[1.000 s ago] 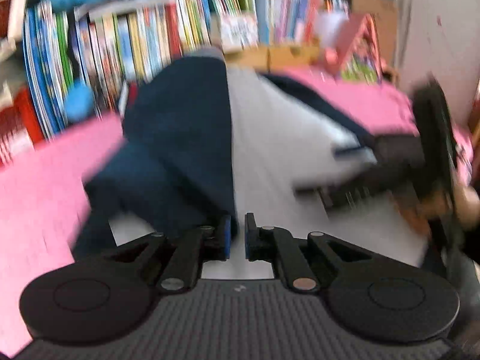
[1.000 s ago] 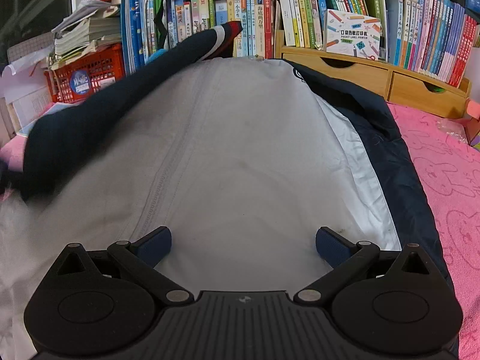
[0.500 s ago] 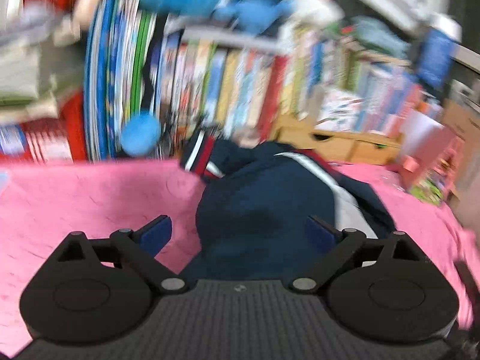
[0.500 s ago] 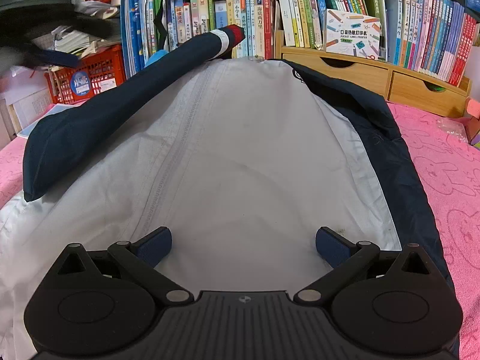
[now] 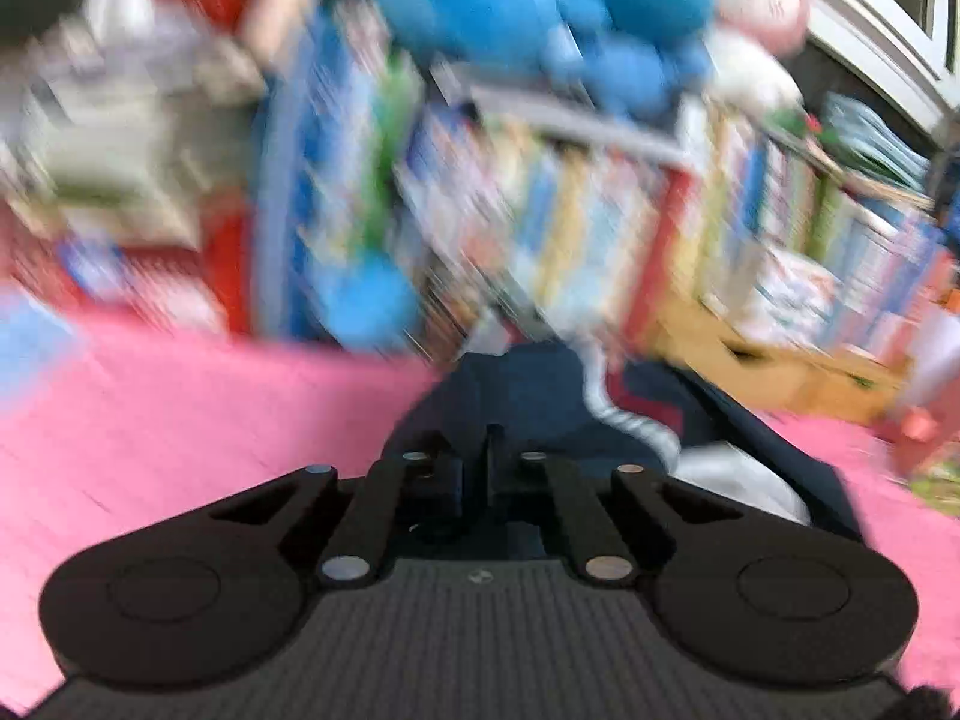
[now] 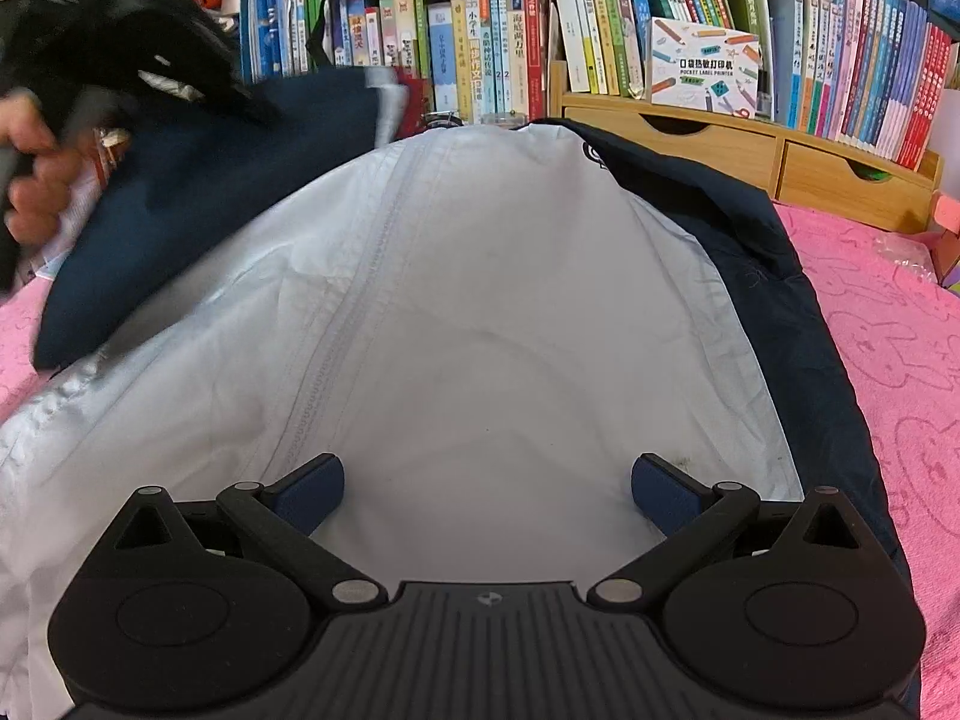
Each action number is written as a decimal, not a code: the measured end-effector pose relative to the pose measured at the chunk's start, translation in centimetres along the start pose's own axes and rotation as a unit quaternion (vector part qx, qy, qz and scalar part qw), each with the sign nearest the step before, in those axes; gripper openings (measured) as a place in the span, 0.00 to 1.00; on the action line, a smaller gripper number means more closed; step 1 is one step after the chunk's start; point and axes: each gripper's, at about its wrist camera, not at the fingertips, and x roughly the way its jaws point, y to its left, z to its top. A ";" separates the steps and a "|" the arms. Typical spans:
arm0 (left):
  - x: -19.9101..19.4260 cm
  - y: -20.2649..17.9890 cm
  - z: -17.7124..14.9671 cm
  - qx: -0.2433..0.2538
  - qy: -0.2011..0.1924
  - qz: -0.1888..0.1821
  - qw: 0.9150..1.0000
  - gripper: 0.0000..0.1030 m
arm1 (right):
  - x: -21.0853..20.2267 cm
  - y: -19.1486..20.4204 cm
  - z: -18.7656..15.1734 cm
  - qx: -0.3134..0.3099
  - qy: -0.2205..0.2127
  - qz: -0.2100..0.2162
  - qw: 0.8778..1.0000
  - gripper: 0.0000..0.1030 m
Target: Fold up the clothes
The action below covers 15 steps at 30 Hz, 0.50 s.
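Left gripper (image 5: 474, 471): jaws had just been closing, wide apart half a second earlier, now pressed together; blur hid whether sleeve cloth was pinched. Its view had swung from the grey lining to the navy sleeve (image 5: 528, 402) with white-striped cuff, on the pink textured mat (image 5: 198, 414). Right gripper (image 6: 487, 489) unchanged: jaws wide, nothing held, over the grey-lined navy jacket (image 6: 510, 312) spread on the mat. Hand (image 6: 33, 180) newly visible upper left, beside the sleeve.
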 end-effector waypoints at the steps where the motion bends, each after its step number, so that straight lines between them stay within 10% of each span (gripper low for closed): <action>1: -0.9 0.9 0.7 0.008 -0.019 0.027 0.999 0.06 | 0.0 0.0 0.0 0.000 0.000 0.000 1.000 1.00; 5: -3.1 6.5 3.2 0.017 -0.069 0.134 0.988 0.06 | 0.0 -0.1 0.0 0.000 0.000 0.001 1.000 1.00; 10: -3.3 14.4 2.2 0.060 -0.092 0.281 0.953 0.07 | 0.0 0.0 0.0 -0.002 0.001 -0.001 1.000 1.00; 15: -0.7 20.8 -2.5 -0.039 0.031 0.245 0.968 0.11 | 0.1 0.1 0.0 -0.003 0.001 -0.003 1.000 1.00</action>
